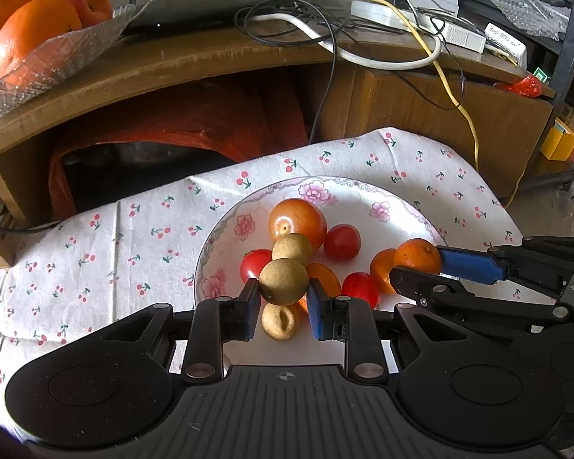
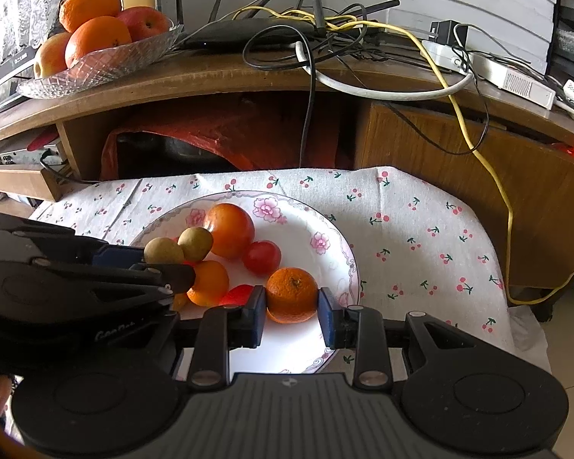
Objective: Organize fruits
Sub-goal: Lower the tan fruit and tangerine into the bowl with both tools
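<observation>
A white floral plate (image 1: 363,191) (image 2: 325,237) on a cherry-print cloth holds small fruits. My left gripper (image 1: 283,288) (image 2: 160,264) is shut on a round brown fruit (image 1: 283,279) (image 2: 163,251) near the plate's front. A second brown fruit (image 1: 291,248) (image 2: 195,243) sits just behind it, and a dented one (image 1: 280,321) lies below. My right gripper (image 2: 291,300) (image 1: 417,266) is shut on a mandarin (image 2: 291,293) (image 1: 417,255) at the plate's right side. A large orange-red fruit (image 1: 296,222) (image 2: 229,229), a red tomato (image 1: 341,242) (image 2: 261,257) and another mandarin (image 1: 380,269) (image 2: 208,283) also lie on the plate.
A glass bowl (image 1: 69,49) (image 2: 107,63) with oranges and apples stands on the wooden cabinet (image 1: 210,65) behind the plate, at the left. Tangled cables (image 1: 325,26) and a power strip (image 2: 490,69) cover the cabinet's right half. Bare cloth (image 2: 421,237) lies on both sides of the plate.
</observation>
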{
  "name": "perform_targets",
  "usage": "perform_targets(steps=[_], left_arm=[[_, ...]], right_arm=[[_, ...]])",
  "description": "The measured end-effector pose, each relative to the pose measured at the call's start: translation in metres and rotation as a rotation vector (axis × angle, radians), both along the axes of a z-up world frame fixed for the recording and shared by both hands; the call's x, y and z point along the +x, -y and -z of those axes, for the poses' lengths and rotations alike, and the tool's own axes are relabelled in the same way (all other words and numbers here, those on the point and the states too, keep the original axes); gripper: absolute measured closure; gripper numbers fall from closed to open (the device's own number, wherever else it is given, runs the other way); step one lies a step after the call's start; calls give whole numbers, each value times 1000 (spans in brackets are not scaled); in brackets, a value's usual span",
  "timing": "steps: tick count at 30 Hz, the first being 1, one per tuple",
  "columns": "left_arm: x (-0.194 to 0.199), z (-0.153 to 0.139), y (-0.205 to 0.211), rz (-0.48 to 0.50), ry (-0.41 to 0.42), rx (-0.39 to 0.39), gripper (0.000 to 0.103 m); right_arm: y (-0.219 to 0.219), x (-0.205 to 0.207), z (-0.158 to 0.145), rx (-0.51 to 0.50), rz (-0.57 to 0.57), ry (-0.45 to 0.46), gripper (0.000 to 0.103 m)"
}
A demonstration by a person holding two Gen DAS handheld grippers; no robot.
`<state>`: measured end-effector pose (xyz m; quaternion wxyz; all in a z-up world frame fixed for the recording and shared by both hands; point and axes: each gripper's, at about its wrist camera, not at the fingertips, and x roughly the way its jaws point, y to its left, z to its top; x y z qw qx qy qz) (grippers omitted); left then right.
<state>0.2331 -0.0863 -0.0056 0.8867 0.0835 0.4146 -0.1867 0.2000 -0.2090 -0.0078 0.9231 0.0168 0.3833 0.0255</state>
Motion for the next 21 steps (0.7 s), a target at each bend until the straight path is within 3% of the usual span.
perform_targets(steps=[21], left_arm=[[-8, 0, -7, -22, -15, 45, 66]], right_arm=[[-10, -8, 0, -14, -19, -31, 70]])
